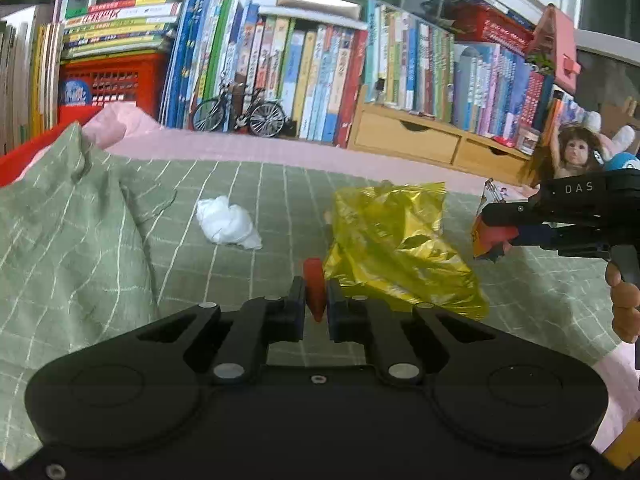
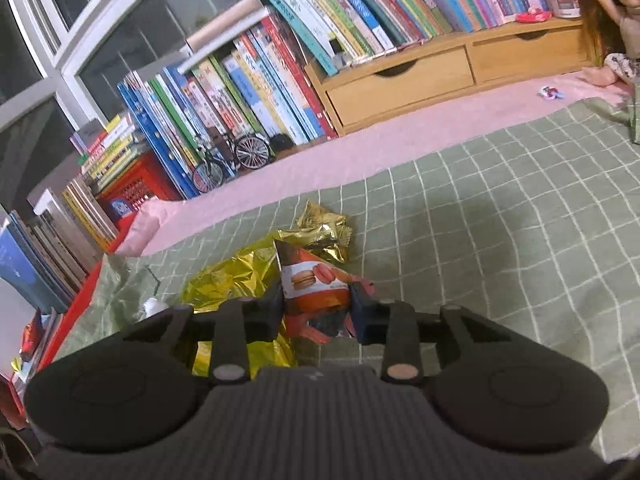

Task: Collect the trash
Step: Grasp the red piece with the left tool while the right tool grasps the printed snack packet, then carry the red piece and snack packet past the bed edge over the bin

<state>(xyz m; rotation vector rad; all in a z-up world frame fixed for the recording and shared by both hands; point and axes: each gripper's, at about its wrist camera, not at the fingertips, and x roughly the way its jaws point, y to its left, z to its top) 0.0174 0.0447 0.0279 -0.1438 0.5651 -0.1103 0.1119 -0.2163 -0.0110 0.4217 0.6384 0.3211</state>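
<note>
A crumpled gold foil bag (image 1: 392, 240) stands on the green checked blanket (image 1: 260, 192). My left gripper (image 1: 317, 294) is shut, and the bag's near left corner is pinched at its red pad. In the right wrist view the same bag (image 2: 228, 280) lies just below and left of my right gripper (image 2: 318, 300). That gripper is shut on an orange snack packet (image 2: 316, 280) printed with macarons. From the left wrist view, the right gripper (image 1: 490, 234) comes in from the right edge with the packet (image 1: 490, 204), level with the bag's right side. A crumpled white tissue (image 1: 228, 222) lies left of the bag.
Small gold wrappers (image 2: 324, 232) lie beyond the bag, and a tiny candy wrapper (image 2: 552, 92) is on the pink sheet. Books, a model bicycle (image 1: 240, 114), a wooden drawer unit (image 1: 424, 140) and a doll (image 1: 572, 156) line the back. A hand (image 1: 624, 304) holds the right gripper.
</note>
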